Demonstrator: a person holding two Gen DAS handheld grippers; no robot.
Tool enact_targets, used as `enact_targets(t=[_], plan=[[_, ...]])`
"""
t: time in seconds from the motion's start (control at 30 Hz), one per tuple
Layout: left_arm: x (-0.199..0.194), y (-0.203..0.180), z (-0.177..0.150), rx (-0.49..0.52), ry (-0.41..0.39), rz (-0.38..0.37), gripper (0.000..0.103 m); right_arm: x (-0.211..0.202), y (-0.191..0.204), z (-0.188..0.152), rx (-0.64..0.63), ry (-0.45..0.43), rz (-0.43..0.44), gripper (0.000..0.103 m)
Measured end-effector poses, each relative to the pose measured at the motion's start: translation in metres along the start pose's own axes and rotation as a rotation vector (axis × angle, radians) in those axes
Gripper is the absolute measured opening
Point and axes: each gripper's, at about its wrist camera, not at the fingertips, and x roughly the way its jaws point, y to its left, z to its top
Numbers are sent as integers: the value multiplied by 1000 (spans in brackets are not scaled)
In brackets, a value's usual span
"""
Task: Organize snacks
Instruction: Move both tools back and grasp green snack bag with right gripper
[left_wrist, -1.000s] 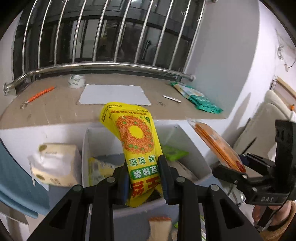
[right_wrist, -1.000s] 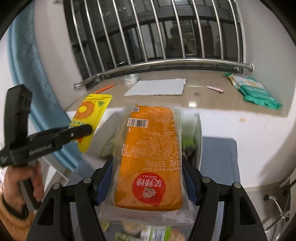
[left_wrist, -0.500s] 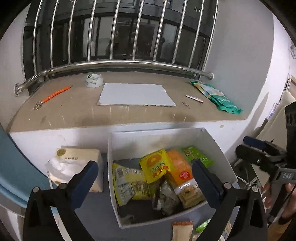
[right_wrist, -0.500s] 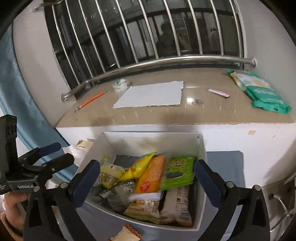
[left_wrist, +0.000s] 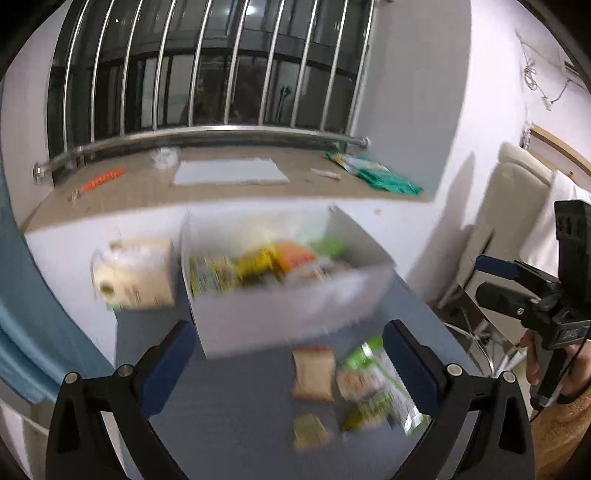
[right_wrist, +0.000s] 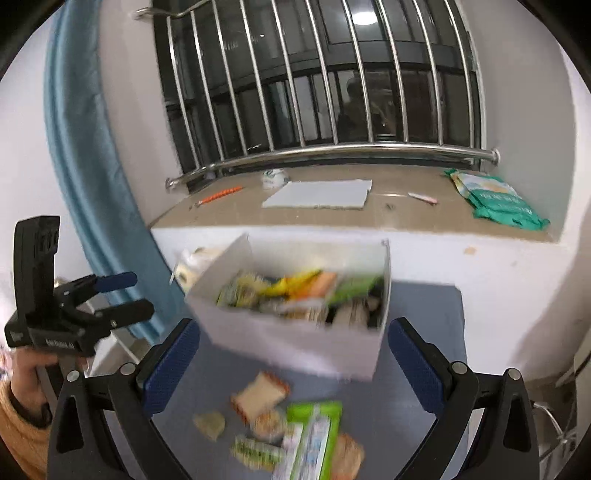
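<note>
Both packets have left my tongs since a second ago: the yellow noodle packet and the orange cake packet were clamped then, and both now lie inside the white cardboard box (left_wrist: 288, 295).

Left wrist view: the left tongs (left_wrist: 286, 363) stand fully apart with nothing between the blue pads; the jaws had already reached full width by the half-second frame. The yellow noodle packet (left_wrist: 255, 264) and the orange cake packet (left_wrist: 295, 254) rest side by side among the other snacks in the box. The view has pulled back from the box and now takes in the blue-grey desk (left_wrist: 236, 406) in front of it. On that surface lie a tan sandwich-style packet (left_wrist: 314, 373), a green-and-white wrapped pack (left_wrist: 376, 384) and a small yellowish snack (left_wrist: 310, 432), all blurred. The right tongs (left_wrist: 495, 280) show at the right edge, apart and empty, gripped by a hand (left_wrist: 554, 373).

Right wrist view: the right tongs (right_wrist: 293, 363) are likewise wide apart and empty. The box sits beyond the pads; loose snacks (right_wrist: 288, 435) lie on the desk before it, near the lower edge. The left tongs (right_wrist: 122, 295) appear at the left, also apart.

Assessment: one delivery step is complete. I judge several items remain to collect, the tan packet being nearest the box.
</note>
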Motion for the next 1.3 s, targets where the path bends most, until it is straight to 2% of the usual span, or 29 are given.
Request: enact_targets(t=[0.13,0.2,0.3,0.57,0.7,0.8,0.83,0.87,0.9,1.1,1.23,1.3], plan=[[-5,-7,-49,-18,51,25,103,-3,4,-55,5,86,-15,103],[-5,-8,-66,-33,80,23,103,2,6,-79,-2,135,-50,103],[-5,-10,-83,-48,110,12,103,14,12,-109,-63,207,-149,103],[2,-16,-96,-45,147,8,103,56,29,-123,-248,306,-314,103],[11,-16,-105,-24,186,27,103,82,40,-131,-302,346,-335,103],[16,-14,-110,-24,213,30,103,103,42,-144,-340,426,-376,102],[17,-14,-111,-24,217,32,103,102,42,-143,-334,405,-364,101],[18,-13,-113,-23,222,36,103,101,41,-141,-328,400,-348,83],[20,-12,-114,-22,229,38,103,102,40,-141,-327,414,-350,72],[30,-13,-118,-18,258,22,103,80,32,-135,-284,388,-325,71],[41,-20,-116,17,278,17,103,51,9,-120,-140,317,-269,71],[51,-22,-115,34,295,15,103,32,-4,-114,-49,275,-204,71]])
